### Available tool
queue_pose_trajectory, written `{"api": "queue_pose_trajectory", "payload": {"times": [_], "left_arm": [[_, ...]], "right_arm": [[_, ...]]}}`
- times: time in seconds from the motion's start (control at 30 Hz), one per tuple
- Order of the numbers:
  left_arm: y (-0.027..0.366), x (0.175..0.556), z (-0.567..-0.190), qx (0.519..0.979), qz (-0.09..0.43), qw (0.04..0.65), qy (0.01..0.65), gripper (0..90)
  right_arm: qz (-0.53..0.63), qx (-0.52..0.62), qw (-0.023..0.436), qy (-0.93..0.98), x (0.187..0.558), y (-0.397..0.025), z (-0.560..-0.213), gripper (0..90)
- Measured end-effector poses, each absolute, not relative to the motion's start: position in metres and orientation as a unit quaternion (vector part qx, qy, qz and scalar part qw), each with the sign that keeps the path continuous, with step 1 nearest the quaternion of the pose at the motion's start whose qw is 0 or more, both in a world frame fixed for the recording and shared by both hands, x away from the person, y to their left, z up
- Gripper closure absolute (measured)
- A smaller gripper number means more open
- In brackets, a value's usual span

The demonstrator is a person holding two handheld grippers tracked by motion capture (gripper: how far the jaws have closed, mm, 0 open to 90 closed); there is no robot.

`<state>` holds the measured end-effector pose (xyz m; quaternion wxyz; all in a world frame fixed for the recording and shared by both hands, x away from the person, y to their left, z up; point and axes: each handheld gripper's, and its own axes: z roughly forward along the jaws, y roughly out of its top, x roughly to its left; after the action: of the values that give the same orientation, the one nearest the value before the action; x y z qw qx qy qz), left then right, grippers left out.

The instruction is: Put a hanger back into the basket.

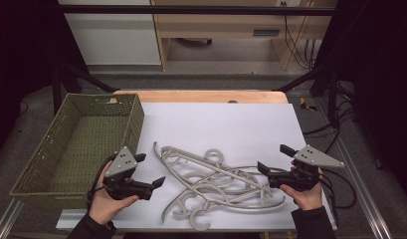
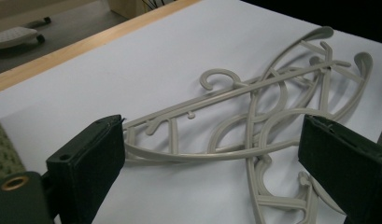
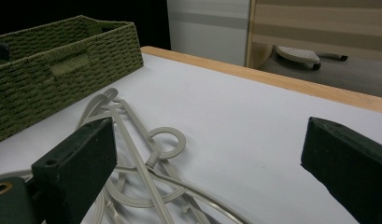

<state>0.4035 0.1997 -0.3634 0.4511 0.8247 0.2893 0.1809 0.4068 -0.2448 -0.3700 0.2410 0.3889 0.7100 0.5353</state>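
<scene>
A tangled pile of several grey plastic hangers (image 1: 216,181) lies on the white sheet (image 1: 231,124) near the front middle. My left gripper (image 1: 151,169) is open just left of the pile, its jaws pointing right toward it. My right gripper (image 1: 271,158) is open at the pile's right end, pointing left. In the left gripper view the hangers (image 2: 254,116) lie ahead between the spread jaws of that gripper (image 2: 212,128), untouched. The right gripper view shows the hangers (image 3: 146,158) low and left between the open jaws of that gripper (image 3: 212,128).
A green woven basket (image 1: 134,119) stands at the table's left, its inside bare; its wall (image 3: 62,70) rises beyond the hangers. The wooden table edge (image 1: 201,95) runs along the back. A floor and furniture lie beyond.
</scene>
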Motion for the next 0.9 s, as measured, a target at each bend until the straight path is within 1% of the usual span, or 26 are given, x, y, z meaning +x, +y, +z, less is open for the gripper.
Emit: {"api": "queue_pose_trajectory", "payload": {"times": [0.33,0.63,0.73,0.77,0.8,0.9], "left_arm": [[0.16,0.413,-0.382,0.868,0.142,0.412,0.237,11.0],[0.129,0.424,-0.407,0.911,0.11,0.353,0.181,15.7],[0.12,0.426,-0.415,0.921,0.11,0.337,0.165,19.5],[0.117,0.427,-0.417,0.924,0.107,0.332,0.159,22.8],[0.115,0.429,-0.419,0.926,0.106,0.327,0.156,22.8],[0.108,0.432,-0.427,0.93,0.102,0.318,0.151,29.0]], "right_arm": [[0.531,0.389,0.239,0.714,0.407,-0.243,-0.371,3.9],[0.529,0.386,0.238,0.717,0.408,-0.243,-0.372,4.0],[0.53,0.385,0.237,0.718,0.408,-0.243,-0.372,4.0],[0.53,0.385,0.237,0.717,0.408,-0.244,-0.371,4.1],[0.53,0.385,0.237,0.717,0.408,-0.244,-0.371,4.1],[0.531,0.385,0.236,0.717,0.408,-0.243,-0.372,4.1]]}}
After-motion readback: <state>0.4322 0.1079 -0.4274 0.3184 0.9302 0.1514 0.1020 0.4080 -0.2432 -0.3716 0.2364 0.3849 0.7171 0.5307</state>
